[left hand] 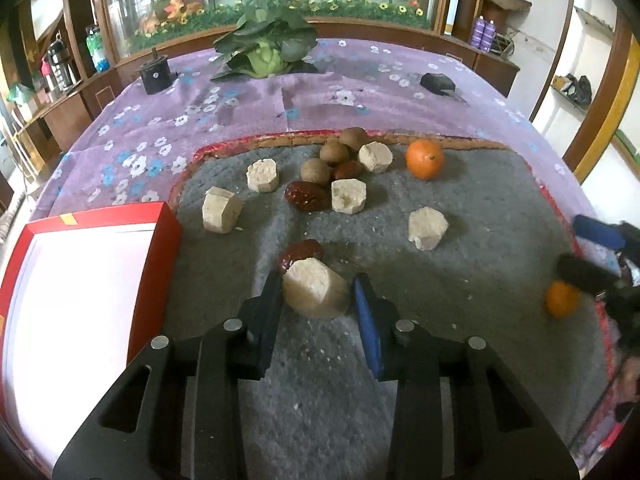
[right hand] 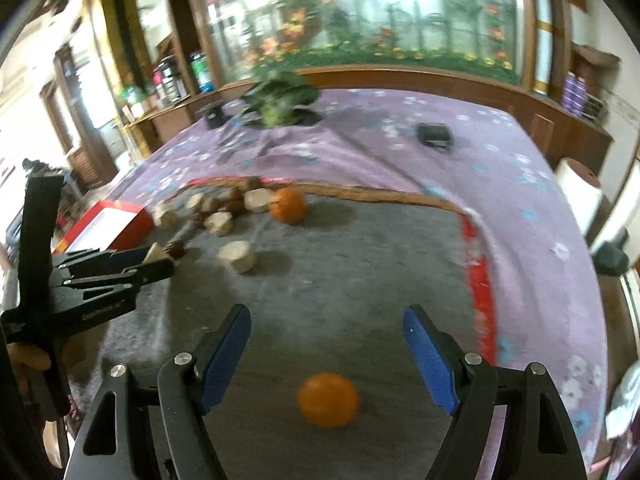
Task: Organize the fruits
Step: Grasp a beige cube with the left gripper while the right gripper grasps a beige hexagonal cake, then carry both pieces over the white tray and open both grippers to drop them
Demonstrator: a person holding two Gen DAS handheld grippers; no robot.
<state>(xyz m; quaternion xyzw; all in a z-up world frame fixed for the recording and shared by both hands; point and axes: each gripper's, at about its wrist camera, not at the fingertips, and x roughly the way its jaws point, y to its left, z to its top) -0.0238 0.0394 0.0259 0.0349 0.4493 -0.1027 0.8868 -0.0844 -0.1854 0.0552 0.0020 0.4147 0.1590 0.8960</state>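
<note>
A pale cut chunk [left hand: 315, 294] is seen between the fingers of the left gripper [left hand: 316, 292], its flat cut face turned up and away and its length lying roughly along the fingers. The left finger appears pressed to its side; on the right side a thin gap may remain, so whether the chunk is fully clamped cannot be told for certain. A red date [left hand: 300, 253] lies just beyond the fingertips, touching the chunk's far end. The red box [left hand: 160, 236] stands to the left of these fingers, close by, and it is judged to be where the chunk would be carried, a short sideways move.

The right gripper [right hand: 326, 338] is held wide apart with nothing grasped. A small orange [right hand: 328, 399] lies on the grey mat [right hand: 360, 272] between the two blue pads, set back from the tips and nearer the palm, touching neither. That orange is judged to belong to the right hand; only a closing would be needed. A second orange [right hand: 286, 205] lies well ahead, beside the heap of chunks.
</note>
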